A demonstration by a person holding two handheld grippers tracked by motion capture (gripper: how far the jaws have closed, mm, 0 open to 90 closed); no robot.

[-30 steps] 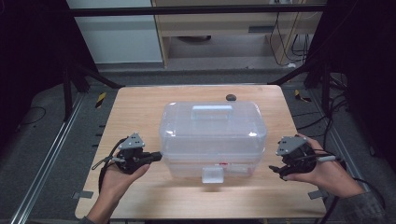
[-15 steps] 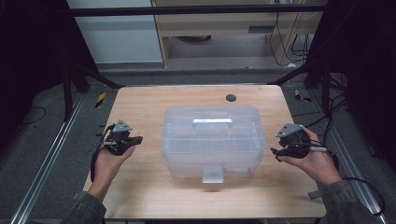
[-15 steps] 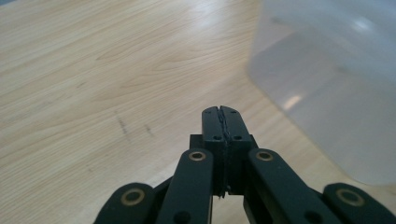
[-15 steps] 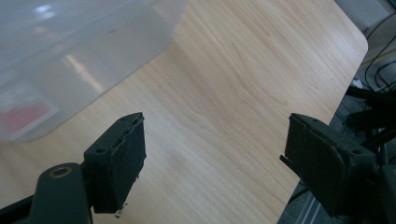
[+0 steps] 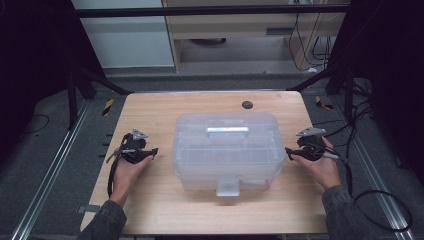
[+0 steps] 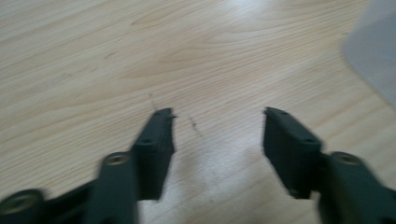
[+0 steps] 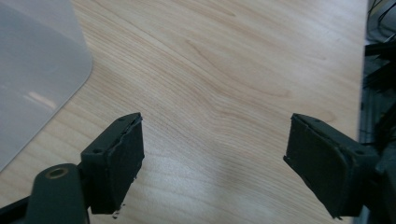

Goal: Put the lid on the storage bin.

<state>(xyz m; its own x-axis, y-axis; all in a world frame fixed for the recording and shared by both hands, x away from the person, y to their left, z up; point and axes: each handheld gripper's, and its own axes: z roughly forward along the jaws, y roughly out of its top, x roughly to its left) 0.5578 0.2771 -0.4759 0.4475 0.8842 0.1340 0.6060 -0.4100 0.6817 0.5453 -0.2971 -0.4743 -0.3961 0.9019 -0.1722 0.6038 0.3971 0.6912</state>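
A clear plastic storage box (image 5: 225, 145) with a lid handle and a front latch stands in the middle of the wooden table (image 5: 165, 107). My left gripper (image 5: 151, 151) rests low over the table to the box's left, jaws apart with nothing between them. In the left gripper view the gripper (image 6: 217, 116) points at bare wood, with the box's corner (image 6: 376, 56) at the right edge. My right gripper (image 5: 289, 152) sits at the box's right side, open and empty. In the right gripper view the gripper (image 7: 217, 122) is open over wood, with the box's corner (image 7: 37, 70) at the left.
A small dark round knob (image 5: 247, 104) lies on the table behind the box. Black cables (image 5: 380, 200) trail off the table's right edge, and the table edge (image 7: 364, 70) is close beside my right gripper. Metal rails run along both sides of the table.
Both grippers have let go of the box and moved outward from its sides. The box has settled lower onto the table and now sits still.
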